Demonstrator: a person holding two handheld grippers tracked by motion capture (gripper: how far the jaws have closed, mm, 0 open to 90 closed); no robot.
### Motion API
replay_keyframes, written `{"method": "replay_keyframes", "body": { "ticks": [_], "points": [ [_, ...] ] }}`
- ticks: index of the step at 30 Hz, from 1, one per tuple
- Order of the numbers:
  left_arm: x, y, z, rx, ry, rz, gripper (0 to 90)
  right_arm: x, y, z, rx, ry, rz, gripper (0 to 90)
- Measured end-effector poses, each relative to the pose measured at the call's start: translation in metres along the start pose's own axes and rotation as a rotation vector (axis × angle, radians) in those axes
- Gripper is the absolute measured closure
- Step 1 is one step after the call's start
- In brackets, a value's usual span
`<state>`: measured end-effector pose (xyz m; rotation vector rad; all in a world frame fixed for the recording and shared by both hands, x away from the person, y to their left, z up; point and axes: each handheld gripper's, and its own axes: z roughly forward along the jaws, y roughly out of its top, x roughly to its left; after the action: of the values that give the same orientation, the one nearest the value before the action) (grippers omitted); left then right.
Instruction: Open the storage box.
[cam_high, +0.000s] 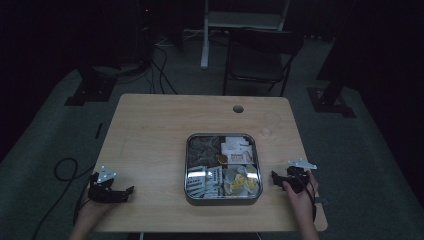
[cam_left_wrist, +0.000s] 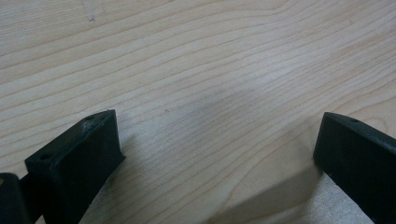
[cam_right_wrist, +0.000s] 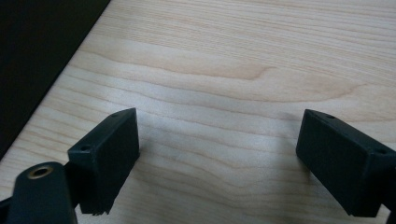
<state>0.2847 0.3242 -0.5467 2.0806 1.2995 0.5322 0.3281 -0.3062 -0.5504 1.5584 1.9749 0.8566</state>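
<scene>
Black grippers (cam_high: 131, 192) on pale, wavy-grained wooden table (cam_high: 150, 135).

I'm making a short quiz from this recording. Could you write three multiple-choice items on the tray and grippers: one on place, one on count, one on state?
1. Where is the tray?
A. between the two grippers
B. at the table's far left corner
C. on the chair

2. How many sections does the tray have?
A. two
B. four
C. six

3. How do the left gripper's jaws stand?
A. shut on a packet
B. shut, empty
C. open, empty

Key:
1 A: in the high view the left gripper and right gripper flank it.
2 B: it is split into quarters.
3 C: in the left gripper view, bare table shows between the parted jaws.
</scene>
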Motion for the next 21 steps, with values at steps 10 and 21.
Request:
{"method": "replay_keyframes", "body": {
  "ticks": [10,21],
  "points": [
    [0.0006,-0.0003,-0.0003,0.001,-0.004,0.004,1.2,0.0003,0.0014,0.0016,0.002,0.001,0.0,11.6],
    [0.0016,0.0005,-0.0002,0.005,-0.013,0.015,1.3,0.0003,0.0016,0.0017,0.003,0.0,-0.001,11.6]
  ]
}}
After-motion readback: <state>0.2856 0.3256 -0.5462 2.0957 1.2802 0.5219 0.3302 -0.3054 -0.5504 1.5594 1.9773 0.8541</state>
